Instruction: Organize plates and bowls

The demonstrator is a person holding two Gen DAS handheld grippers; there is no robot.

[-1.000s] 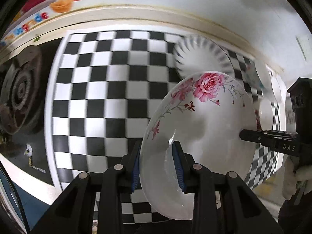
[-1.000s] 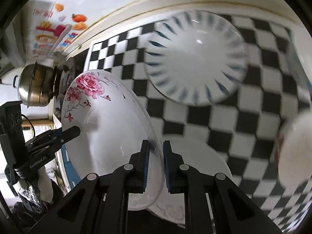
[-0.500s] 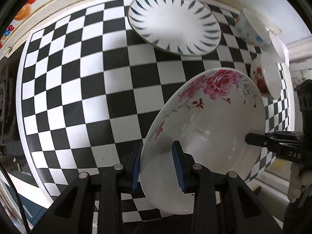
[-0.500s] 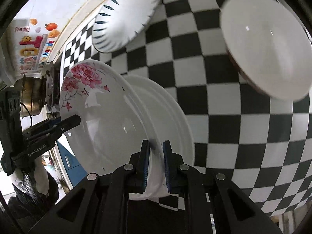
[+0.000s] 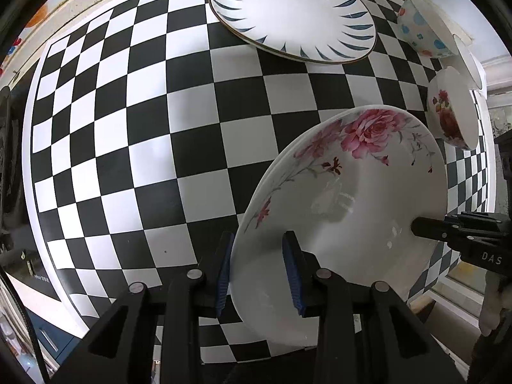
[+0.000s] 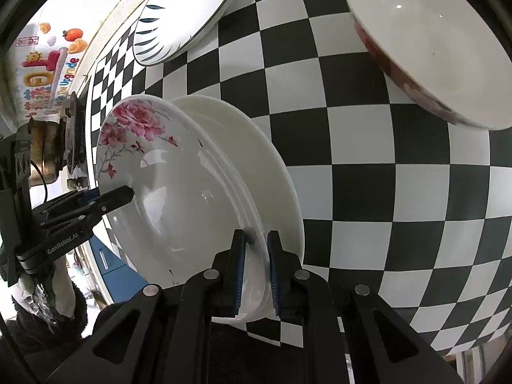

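Both grippers, left (image 5: 259, 268) and right (image 6: 256, 265), clamp opposite rims of the tilted rose plate (image 5: 345, 224); bare checkered desk (image 5: 144, 144) lies leftward.

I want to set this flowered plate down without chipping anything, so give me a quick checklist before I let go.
1. Left gripper clamped on the rose plate rim: ok.
2. Right gripper clamped on the opposite rim: ok.
3. Rose plate lined up over the plain white plate beneath it: ok, they look nested.
4. Rose plate fully seated and level on the white plate: cannot tell.
5. Space from the blue-leaf plate and the flowered bowl: ok, checkered cloth shows between them.
6. Right gripper's outer finger free of the white plate's rim: cannot tell.
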